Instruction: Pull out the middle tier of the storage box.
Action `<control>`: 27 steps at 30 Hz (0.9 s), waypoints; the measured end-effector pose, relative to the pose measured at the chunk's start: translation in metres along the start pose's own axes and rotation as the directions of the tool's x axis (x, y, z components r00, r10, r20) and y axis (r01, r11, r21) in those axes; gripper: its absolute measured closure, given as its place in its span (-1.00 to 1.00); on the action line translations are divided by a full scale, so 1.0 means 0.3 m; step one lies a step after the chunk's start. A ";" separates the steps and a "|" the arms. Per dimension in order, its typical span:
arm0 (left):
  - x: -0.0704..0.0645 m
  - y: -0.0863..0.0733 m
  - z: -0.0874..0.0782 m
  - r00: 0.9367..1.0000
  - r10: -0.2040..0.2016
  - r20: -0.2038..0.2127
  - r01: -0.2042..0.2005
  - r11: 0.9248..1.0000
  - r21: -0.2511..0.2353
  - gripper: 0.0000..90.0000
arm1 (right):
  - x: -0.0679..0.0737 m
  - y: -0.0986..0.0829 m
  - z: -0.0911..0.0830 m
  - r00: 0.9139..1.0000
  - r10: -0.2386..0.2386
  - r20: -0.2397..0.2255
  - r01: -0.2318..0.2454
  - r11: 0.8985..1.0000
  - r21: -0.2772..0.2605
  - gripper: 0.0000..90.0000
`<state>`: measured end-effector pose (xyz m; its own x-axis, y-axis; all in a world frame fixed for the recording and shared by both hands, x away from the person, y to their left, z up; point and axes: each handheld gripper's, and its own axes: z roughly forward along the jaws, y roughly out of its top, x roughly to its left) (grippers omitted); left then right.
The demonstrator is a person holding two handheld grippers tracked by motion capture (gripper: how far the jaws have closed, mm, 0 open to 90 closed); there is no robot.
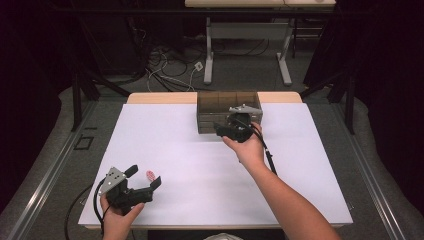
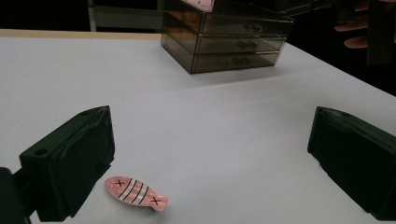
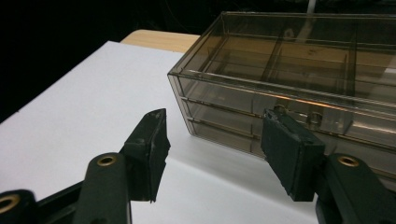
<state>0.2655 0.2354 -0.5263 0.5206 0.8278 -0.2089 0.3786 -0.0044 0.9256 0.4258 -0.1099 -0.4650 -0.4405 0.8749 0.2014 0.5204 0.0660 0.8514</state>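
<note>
While both tools hang released:
Surroundings: smoky drawer organizer (image 1: 229, 114) at 12 o'clock on white worktop (image 1: 200, 165), right tool (image 1: 227, 127) before it.
Clip: pink striped fish hair clip (image 2: 135, 191), flat, between left tool (image 1: 145, 176) jaws.

One fixed camera above, one riding on each set of tongs

The high view looks forward and down over the whole bench (image 1: 210, 170); the left gripper view skims low across it toward the smoked drawer box (image 2: 224, 37) farther off; the right gripper view sits close at that box (image 3: 299, 84); all three views share it.
</note>
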 end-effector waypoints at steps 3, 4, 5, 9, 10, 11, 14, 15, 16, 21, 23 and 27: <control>0.001 0.000 -0.001 1.000 0.000 0.001 0.000 1.000 0.000 -0.98 | 0.000 0.000 0.009 1.000 0.009 -0.004 -0.009 1.000 -0.015 -0.06; 0.002 0.000 -0.002 1.000 0.000 0.000 0.000 1.000 0.000 -0.98 | -0.001 -0.001 0.012 1.000 0.016 -0.005 -0.016 1.000 -0.016 -0.06; 0.002 0.000 -0.002 1.000 -0.001 0.000 0.001 1.000 -0.001 -0.98 | -0.003 -0.002 0.018 1.000 0.015 -0.001 -0.015 1.000 -0.024 -0.07; 0.005 0.001 -0.002 1.000 0.001 0.000 -0.001 1.000 -0.002 -0.97 | -0.005 -0.005 0.029 0.999 0.036 0.004 -0.036 0.999 -0.011 -0.06; 0.005 0.001 -0.002 1.000 0.001 -0.001 -0.001 1.000 -0.002 -0.97 | -0.005 -0.007 0.032 0.999 0.047 0.003 -0.047 0.999 -0.006 -0.06; 0.005 0.001 -0.002 1.000 0.000 -0.001 0.000 1.000 -0.002 -0.97 | -0.005 -0.009 0.039 0.998 0.057 0.008 -0.057 0.998 -0.010 -0.07; 0.006 0.001 -0.002 1.000 0.001 -0.002 -0.001 1.000 -0.001 -0.97 | -0.003 -0.009 0.042 0.998 0.068 0.012 -0.068 0.998 -0.005 -0.07; 0.006 0.001 -0.002 1.000 0.001 -0.002 -0.001 1.000 -0.002 -0.97 | -0.001 -0.010 0.045 0.997 0.074 0.014 -0.074 0.997 -0.009 -0.07; 0.006 0.000 -0.001 1.000 -0.001 -0.003 0.001 1.000 0.000 -0.97 | 0.001 -0.012 0.047 0.996 0.083 0.016 -0.083 0.997 -0.002 -0.07; 0.007 0.000 -0.001 1.000 -0.001 -0.005 0.001 1.000 0.001 -0.97 | 0.012 -0.020 0.062 0.996 0.089 0.017 -0.089 0.996 -0.014 -0.06; 0.008 0.001 -0.002 1.000 0.000 -0.004 0.000 1.000 -0.001 -0.97 | 0.015 -0.022 0.066 0.996 0.091 0.012 -0.091 0.996 -0.014 -0.06; 0.009 0.000 -0.001 1.000 0.002 -0.005 -0.002 1.000 0.002 -0.97 | 0.019 -0.032 0.081 0.994 0.107 0.001 -0.107 0.994 -0.013 -0.05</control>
<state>0.2666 0.2378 -0.5266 0.5174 0.8306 -0.2059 0.3790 -0.0067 0.9254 0.4361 -0.0938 -0.4836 -0.3815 0.8773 0.2912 0.5548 -0.0346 0.8313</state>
